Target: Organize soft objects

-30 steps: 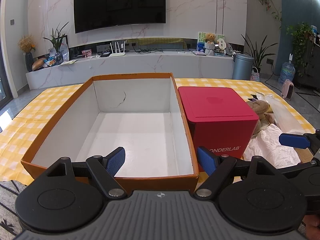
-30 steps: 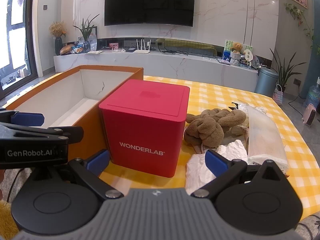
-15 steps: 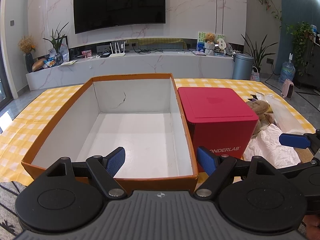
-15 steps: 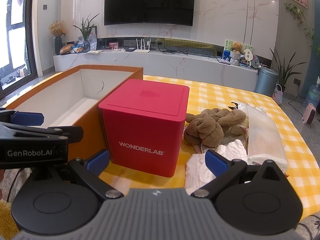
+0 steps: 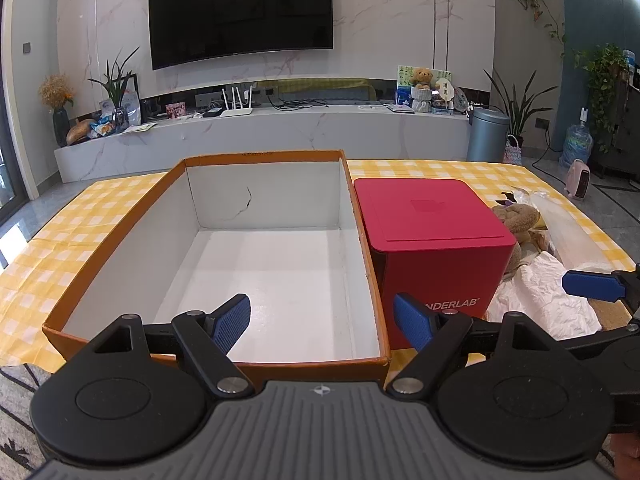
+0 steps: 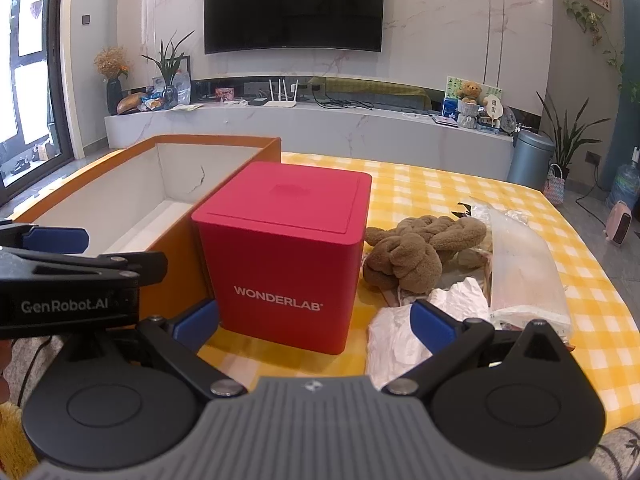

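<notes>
Our left gripper [image 5: 322, 322] and right gripper [image 6: 316, 322] gape wide, empty; ahead, the knotted brown plush toy [image 6: 416, 252] lies crosswise, half-hidden behind the red plastic cube box [image 5: 430, 248].

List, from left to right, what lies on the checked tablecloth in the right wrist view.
Orange box → red Wonderlab box → brown plush toy → clear plastic bag.

A wall-mounted television [image 5: 240, 14] hangs above a marble console [image 5: 260, 136]; a grey bin [image 5: 487, 134] stands beside potted plants [image 5: 520, 108]
</notes>
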`<act>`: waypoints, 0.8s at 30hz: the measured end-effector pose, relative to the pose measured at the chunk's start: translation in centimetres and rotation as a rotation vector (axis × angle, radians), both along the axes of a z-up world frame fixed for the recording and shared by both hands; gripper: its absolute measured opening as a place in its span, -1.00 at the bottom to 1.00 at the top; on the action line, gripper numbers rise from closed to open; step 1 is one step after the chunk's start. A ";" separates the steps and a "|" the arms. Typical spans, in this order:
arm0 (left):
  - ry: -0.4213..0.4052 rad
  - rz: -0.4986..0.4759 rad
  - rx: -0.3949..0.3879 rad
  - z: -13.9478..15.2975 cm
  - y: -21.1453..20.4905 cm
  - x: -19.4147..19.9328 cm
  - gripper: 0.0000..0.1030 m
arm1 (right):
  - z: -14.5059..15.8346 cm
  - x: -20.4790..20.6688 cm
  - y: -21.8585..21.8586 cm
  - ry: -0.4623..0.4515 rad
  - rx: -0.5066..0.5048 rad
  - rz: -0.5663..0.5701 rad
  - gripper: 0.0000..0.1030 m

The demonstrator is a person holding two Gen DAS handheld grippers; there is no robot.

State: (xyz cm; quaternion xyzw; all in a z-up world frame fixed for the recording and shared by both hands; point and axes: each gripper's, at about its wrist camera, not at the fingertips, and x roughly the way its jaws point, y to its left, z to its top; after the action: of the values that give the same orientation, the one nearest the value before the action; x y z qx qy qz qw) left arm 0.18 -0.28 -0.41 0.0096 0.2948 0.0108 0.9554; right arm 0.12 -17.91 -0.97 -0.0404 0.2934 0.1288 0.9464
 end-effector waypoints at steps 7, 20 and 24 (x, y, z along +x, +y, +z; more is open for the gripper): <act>-0.013 -0.006 0.000 0.4 -0.2 -0.2 0.85 | 0.3 0.0 -0.4 0.002 0.020 0.001 0.94; -0.029 -0.027 0.018 1.3 -2.2 0.0 0.85 | 1.0 -0.4 -1.8 -0.024 0.012 -0.038 0.94; -0.021 -0.037 0.038 1.5 -3.3 0.4 0.85 | 1.4 -0.5 -2.2 -0.035 -0.021 -0.061 0.94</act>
State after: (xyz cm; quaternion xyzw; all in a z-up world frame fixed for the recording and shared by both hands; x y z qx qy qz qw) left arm 0.59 -3.58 1.07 0.0329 0.2841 -0.0010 0.9582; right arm -0.39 -20.14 0.39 -0.0438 0.2794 0.0962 0.9543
